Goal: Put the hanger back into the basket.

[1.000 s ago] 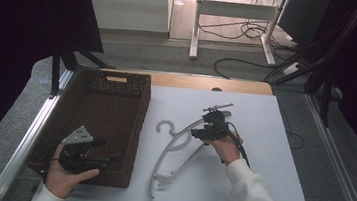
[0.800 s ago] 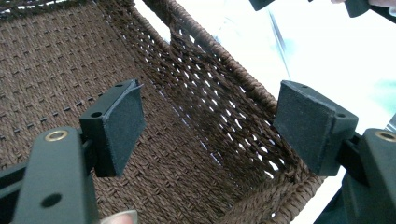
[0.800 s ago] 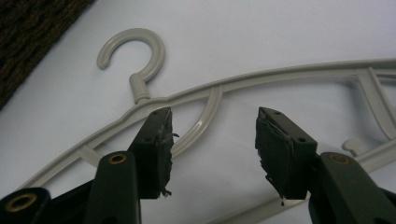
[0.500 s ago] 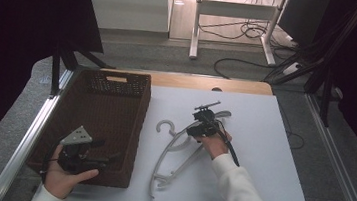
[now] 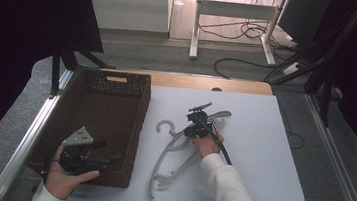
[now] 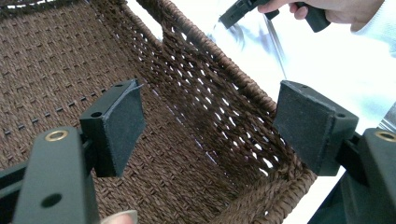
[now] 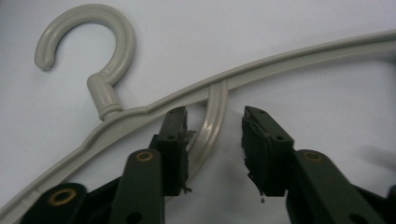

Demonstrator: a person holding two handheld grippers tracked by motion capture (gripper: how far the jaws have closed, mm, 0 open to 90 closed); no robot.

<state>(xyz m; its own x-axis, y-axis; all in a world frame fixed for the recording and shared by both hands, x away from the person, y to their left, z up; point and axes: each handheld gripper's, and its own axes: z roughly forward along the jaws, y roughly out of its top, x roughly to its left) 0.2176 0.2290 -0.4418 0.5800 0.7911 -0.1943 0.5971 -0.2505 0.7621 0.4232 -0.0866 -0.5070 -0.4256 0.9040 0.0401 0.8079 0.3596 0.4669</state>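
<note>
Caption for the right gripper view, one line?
Right tongs closing around a brace of the beige hanger on the white table.

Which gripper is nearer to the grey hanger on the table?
Right. The right gripper has its jaws around a strut of the hanger; the left gripper hovers apart, over the basket.

High view: fixed overhead, facing forward and down across the white table [image 5: 263,139]. Left gripper view: close, looking along its jaws into the wicker basket [image 6: 196,93], the table beyond. Right gripper view: very close, angled down at the hanger [image 7: 210,93]. All three share the tabletop; the high view also takes in the basket and hanger.
</note>
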